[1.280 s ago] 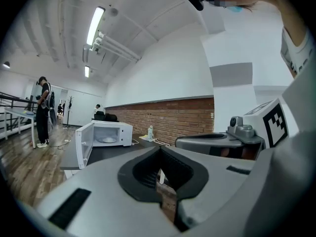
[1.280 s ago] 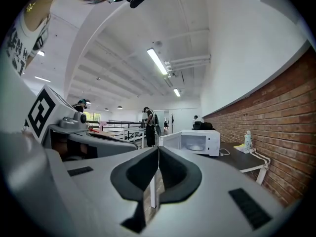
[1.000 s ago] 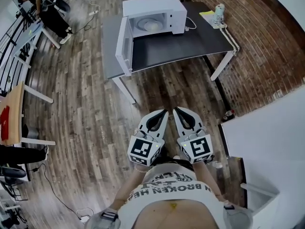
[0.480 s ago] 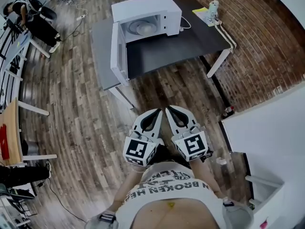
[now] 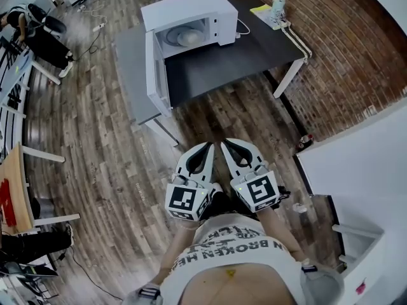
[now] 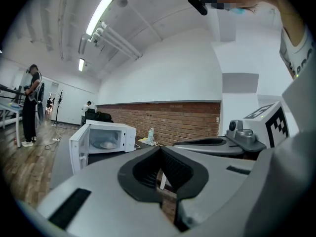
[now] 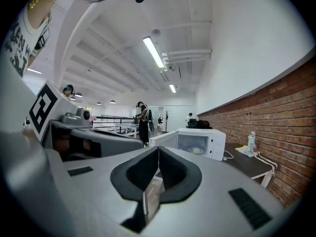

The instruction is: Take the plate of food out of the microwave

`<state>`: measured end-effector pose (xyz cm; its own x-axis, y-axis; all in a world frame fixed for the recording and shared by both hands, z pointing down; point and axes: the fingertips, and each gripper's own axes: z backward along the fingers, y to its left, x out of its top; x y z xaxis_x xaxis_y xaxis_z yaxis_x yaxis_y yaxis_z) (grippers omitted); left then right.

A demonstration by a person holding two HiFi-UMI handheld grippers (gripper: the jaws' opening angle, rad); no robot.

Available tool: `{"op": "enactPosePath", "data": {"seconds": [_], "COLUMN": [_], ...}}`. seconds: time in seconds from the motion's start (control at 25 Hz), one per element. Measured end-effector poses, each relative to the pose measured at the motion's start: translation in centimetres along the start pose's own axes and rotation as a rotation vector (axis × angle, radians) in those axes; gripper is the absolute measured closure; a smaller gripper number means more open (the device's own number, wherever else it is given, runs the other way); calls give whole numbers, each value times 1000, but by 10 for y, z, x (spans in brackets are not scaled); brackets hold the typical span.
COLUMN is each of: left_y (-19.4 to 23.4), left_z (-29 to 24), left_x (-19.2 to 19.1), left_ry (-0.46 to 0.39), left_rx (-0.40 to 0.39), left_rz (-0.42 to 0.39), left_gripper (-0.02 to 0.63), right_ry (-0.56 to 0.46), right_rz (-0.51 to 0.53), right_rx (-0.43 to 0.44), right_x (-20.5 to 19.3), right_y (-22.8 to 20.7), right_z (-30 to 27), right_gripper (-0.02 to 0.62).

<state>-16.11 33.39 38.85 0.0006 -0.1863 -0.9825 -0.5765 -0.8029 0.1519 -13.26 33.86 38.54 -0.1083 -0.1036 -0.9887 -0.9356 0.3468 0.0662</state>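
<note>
A white microwave [image 5: 191,11] stands on a dark table [image 5: 222,62] with its door [image 5: 152,68] swung open to the left. Inside it lies a pale plate of food [image 5: 184,38], which also shows in the left gripper view as the plate [image 6: 107,145] and in the right gripper view as the plate [image 7: 196,150]. My left gripper [image 5: 208,147] and right gripper [image 5: 226,145] are held side by side close to my body, over the wooden floor, well short of the table. Both are shut with nothing in them.
A small bottle [image 5: 277,5] and a yellow sheet [image 5: 262,9] lie at the table's far right corner. A brick wall [image 5: 343,56] runs along the right. A white counter [image 5: 356,170] is at my right. A person [image 5: 38,33] stands by desks at far left.
In the head view the table and microwave have drifted up and to the left. Both grippers keep their place in front of my body, still shut.
</note>
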Motion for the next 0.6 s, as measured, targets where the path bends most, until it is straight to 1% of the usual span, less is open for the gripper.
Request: {"op": "enactPosePath", "data": {"seconds": [0.2, 0.36, 0.44, 0.6], "left_y": [16, 30, 40, 59], "left_z": [-10, -26, -39, -73], "left_x": [-1, -1, 3, 12], "left_ry": [2, 7, 6, 11], "left_rx": [30, 64, 81, 91], "left_rz": [12, 12, 13, 4], "left_gripper": [600, 600, 600, 600], "right_ry": [30, -1, -6, -8], "right_rz": [-6, -11, -13, -23], "right_rx": [18, 65, 83, 83], "right_x": [-4, -3, -1, 3], "right_y": [-7, -17, -26, -57], "right_z": [-17, -40, -54, -83], "right_gripper": [586, 586, 586, 586]}}
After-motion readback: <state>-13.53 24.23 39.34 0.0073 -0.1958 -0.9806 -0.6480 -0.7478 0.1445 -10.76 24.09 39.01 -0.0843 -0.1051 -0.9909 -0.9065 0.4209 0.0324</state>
